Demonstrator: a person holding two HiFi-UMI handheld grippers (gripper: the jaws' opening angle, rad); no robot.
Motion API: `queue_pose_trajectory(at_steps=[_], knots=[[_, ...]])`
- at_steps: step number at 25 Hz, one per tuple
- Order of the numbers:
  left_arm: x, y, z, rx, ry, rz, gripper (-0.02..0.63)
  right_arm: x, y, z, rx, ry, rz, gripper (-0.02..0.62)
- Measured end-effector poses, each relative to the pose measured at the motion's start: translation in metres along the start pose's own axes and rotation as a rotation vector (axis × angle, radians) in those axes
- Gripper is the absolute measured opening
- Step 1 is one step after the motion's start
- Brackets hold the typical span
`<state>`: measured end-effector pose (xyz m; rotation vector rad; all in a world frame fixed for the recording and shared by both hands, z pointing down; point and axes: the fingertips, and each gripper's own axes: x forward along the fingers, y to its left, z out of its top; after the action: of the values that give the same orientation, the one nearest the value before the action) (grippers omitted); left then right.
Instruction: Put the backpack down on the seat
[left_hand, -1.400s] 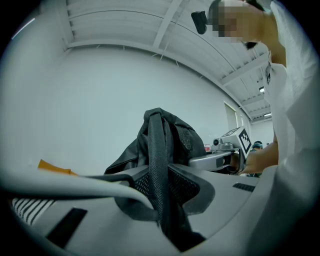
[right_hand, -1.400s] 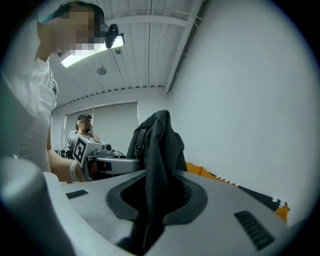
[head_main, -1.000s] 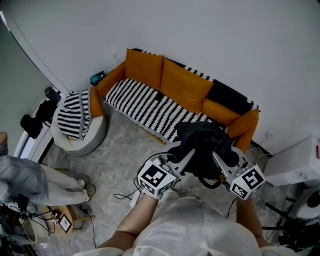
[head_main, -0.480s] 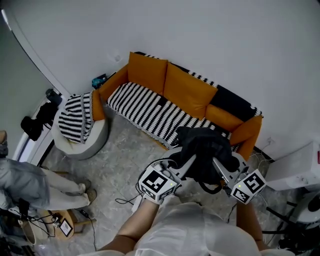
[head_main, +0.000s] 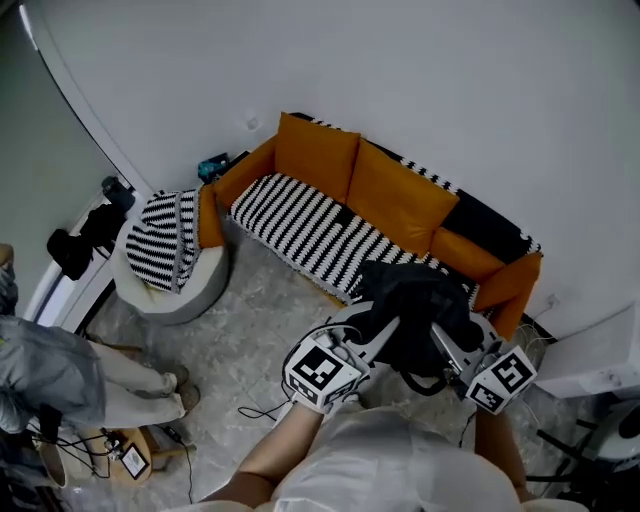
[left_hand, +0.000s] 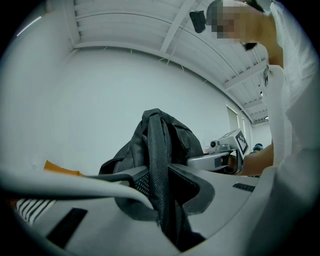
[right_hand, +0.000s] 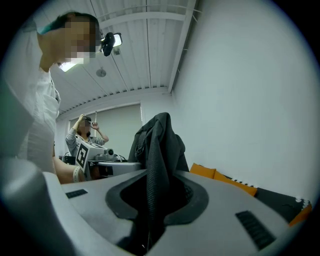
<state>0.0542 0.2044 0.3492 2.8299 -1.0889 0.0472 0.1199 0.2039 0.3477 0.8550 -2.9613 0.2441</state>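
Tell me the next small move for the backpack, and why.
Probably carry the backpack forward until it is over the striped seat: left gripper and right gripper both clamp its straps, and it hangs in the air near the seat's front edge.

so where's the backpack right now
In the head view the backpack is lower centre-right, held up by its straps between the left gripper and the right gripper, at the front of the right end of the orange sofa.
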Motion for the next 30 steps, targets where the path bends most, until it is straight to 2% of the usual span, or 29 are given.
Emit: queue_pose_trajectory(at_steps=[8,14,23,30], knots=[[-0.036,0.042,-0.001,0.011,0.001,0.01,0.078,0.051,0.023,-0.001,0.003,-0.009,0.014,0.089],[-0.043,0.071,0.0,0.001,-0.004,0.037,0.078,0.082,0.022,0.0,0.007,0.01,0.046,0.089],[-0.016,0.12,-0.004,-0.023,0.009,0.082,0.078,0.124,-0.02,0.0,0.014,0.025,0.101,0.089],[0.035,0.164,-0.003,-0.022,0.037,0.089,0.078,0.152,-0.081,0.007,0.044,0.015,0.132,0.089]])
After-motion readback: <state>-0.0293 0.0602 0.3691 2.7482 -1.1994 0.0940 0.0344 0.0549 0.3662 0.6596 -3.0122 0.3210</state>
